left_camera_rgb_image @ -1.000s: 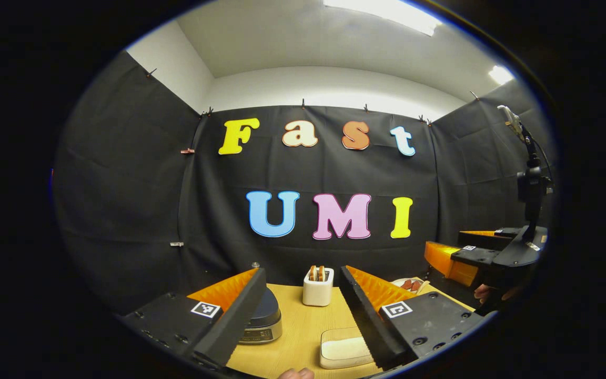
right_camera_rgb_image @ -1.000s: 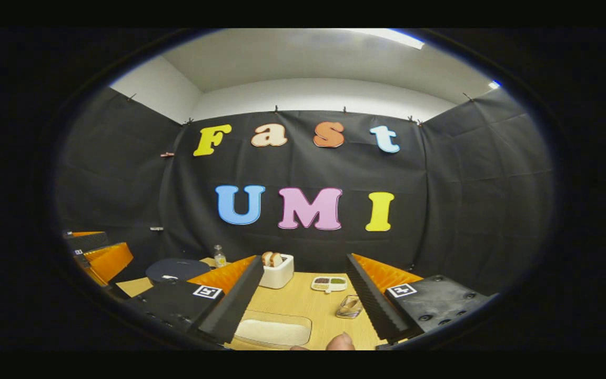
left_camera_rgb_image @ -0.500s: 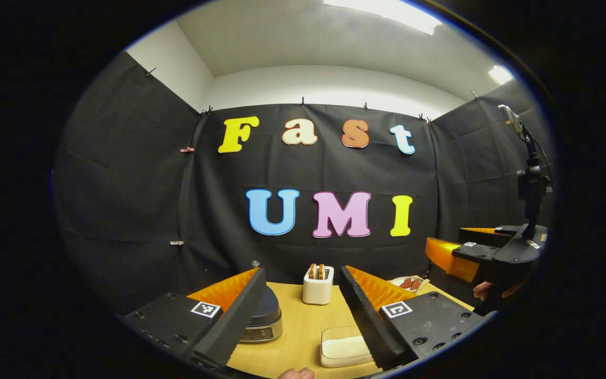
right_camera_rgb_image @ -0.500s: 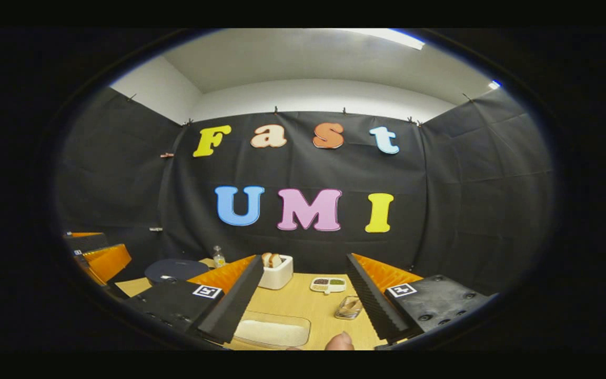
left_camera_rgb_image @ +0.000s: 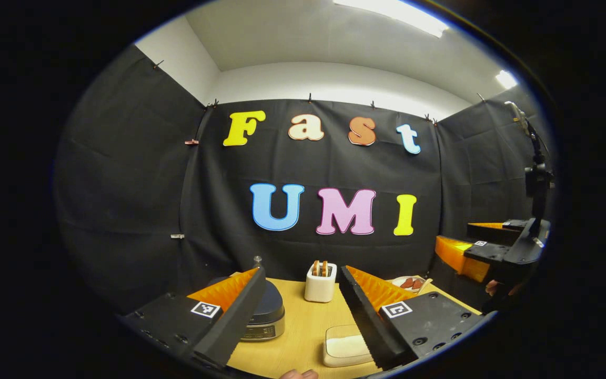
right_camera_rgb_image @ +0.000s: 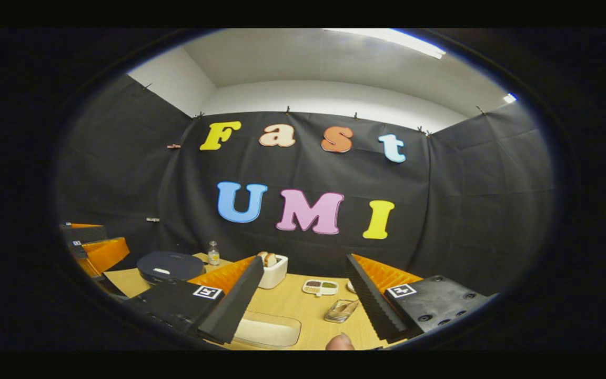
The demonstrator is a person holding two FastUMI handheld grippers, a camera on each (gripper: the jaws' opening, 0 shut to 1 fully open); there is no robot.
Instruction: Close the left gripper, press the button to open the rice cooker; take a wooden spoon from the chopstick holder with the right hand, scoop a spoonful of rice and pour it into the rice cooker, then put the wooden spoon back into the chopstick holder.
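Nearest you, the left gripper [left_camera_rgb_image: 300, 316] is spread wide and grips nothing; the right gripper [right_camera_rgb_image: 303, 302] is likewise released and empty. Both hover above the near edge of the table [left_camera_rgb_image: 303, 326].

Between the left fingers, close to the near edge, sits the shallow tray of rice [left_camera_rgb_image: 346, 347]; it lies low between the right fingers too [right_camera_rgb_image: 267, 332]. No spoon has touched it, as far as you can see.

A little farther back, toward the table's left side, the rice cooker [left_camera_rgb_image: 267, 310] sits with its dark lid down, partly hidden behind the left finger. From the right gripper view it lies at the far left of the table [right_camera_rgb_image: 169, 266], lid flat. The button cannot be made out.

Near the far edge, mid-table, stands the white chopstick holder [left_camera_rgb_image: 320, 284] with wooden handles poking up; one should be the wooden spoon [left_camera_rgb_image: 323, 268], though which is unclear.

Judgement: nothing is done yet. You have the left jaws to close, the button to press, then the whole spoon sequence.
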